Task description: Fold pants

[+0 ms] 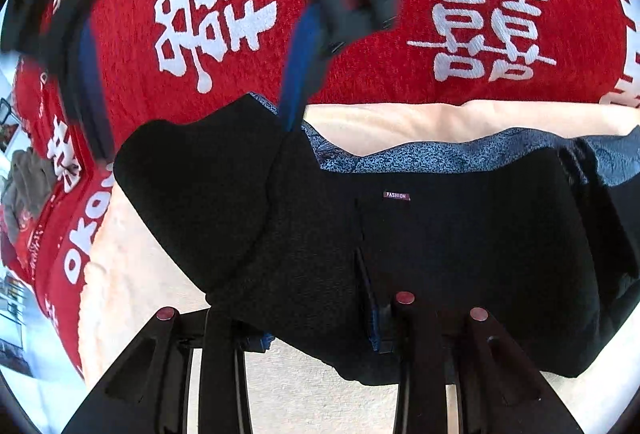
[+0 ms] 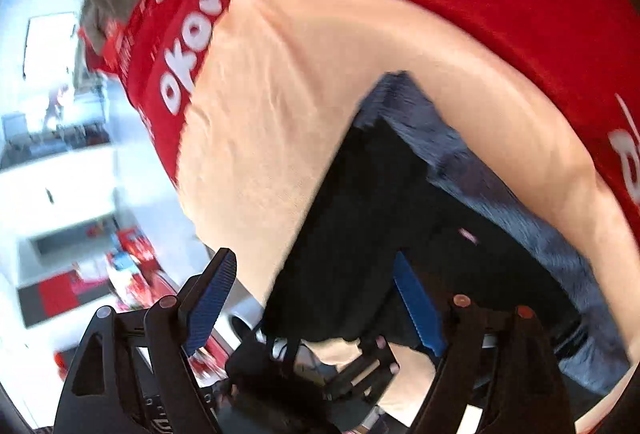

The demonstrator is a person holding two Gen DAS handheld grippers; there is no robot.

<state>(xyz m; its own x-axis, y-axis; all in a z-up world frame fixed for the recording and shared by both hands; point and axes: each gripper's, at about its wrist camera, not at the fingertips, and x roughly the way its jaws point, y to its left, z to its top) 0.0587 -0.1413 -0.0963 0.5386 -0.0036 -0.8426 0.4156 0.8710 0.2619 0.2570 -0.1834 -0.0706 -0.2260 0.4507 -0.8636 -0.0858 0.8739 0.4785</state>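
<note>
Clamping a fold of the black pants (image 1: 440, 234) at their near edge, left tool (image 1: 312, 314) closed on the fabric (small "FASHION" label facing up). Right tool (image 2: 316, 306) spread wide, gripping nothing, above a corner of the pants. Pants lying on a cream cloth (image 1: 140, 294) over a red cloth (image 1: 380, 82) with white characters; bright, blurred room beyond.

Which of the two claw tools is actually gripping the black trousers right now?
The left gripper: its jaws are closed on a fold of the black pants. The right gripper stands wide open, blue pads apart, holding nothing.
</note>
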